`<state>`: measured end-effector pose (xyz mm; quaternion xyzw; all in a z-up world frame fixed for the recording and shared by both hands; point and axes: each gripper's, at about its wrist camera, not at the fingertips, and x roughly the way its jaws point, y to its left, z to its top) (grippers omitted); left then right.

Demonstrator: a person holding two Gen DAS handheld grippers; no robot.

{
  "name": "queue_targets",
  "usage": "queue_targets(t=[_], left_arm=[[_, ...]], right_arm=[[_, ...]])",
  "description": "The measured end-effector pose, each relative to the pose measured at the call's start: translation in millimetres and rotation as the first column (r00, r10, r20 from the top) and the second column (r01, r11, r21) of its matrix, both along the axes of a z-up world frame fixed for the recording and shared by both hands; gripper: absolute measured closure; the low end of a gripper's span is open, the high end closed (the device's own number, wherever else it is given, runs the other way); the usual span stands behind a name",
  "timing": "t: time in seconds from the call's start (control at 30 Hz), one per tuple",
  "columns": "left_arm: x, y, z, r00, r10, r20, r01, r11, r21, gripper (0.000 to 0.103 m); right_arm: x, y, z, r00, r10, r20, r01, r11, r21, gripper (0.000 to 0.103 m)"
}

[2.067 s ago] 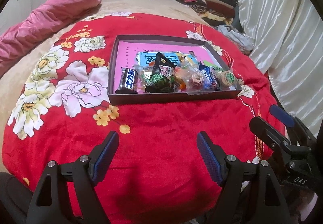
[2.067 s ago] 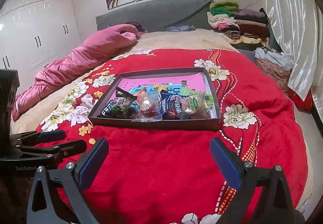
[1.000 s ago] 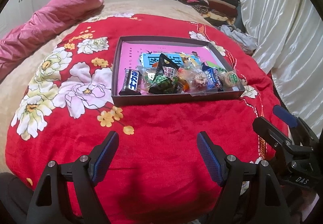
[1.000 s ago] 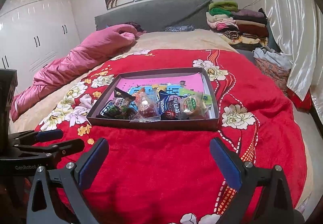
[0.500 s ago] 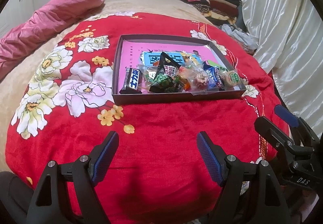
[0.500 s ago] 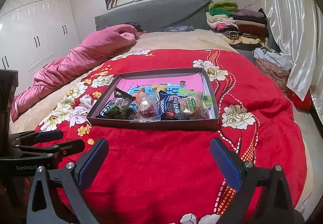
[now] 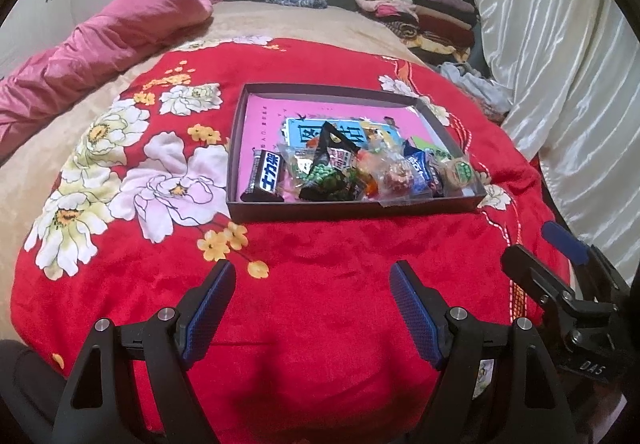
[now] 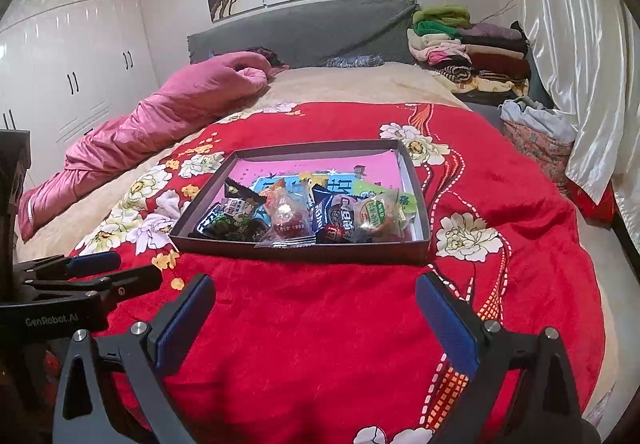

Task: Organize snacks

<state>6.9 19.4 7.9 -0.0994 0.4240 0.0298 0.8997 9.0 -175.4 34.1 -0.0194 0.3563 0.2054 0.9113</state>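
At the lower edge of each wrist view: left gripper (image 7: pixel 312 308) and right gripper (image 8: pixel 316 316), jaws wide apart, empty, above the red floral blanket (image 7: pixel 320 264). Mid-frame: shallow dark box (image 7: pixel 352 209) on the bed, snacks (image 7: pixel 352 171) heaped along its near wall. Risk: crinkly overlapping wrappers may slip or drag neighbours; the soft bedding lets the box tip. Item: black bar (image 7: pixel 267 175) leftmost, clear-wrapped sweets centre, round cake right.

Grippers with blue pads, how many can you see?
2. The left gripper hangs over the red blanket near the tray's front; the right gripper hangs beside it. Both open, empty.
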Motion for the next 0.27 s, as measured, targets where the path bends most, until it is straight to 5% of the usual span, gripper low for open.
queue_targets(t=[0.27], left_arm=[[16,26,-2,0.994,0.101,0.032,-0.101,0.995,0.005,0.022]], right_arm=[[12,-7,-2,0.999,-0.028,0.021,0.028,1.0,-0.007,0.002]])
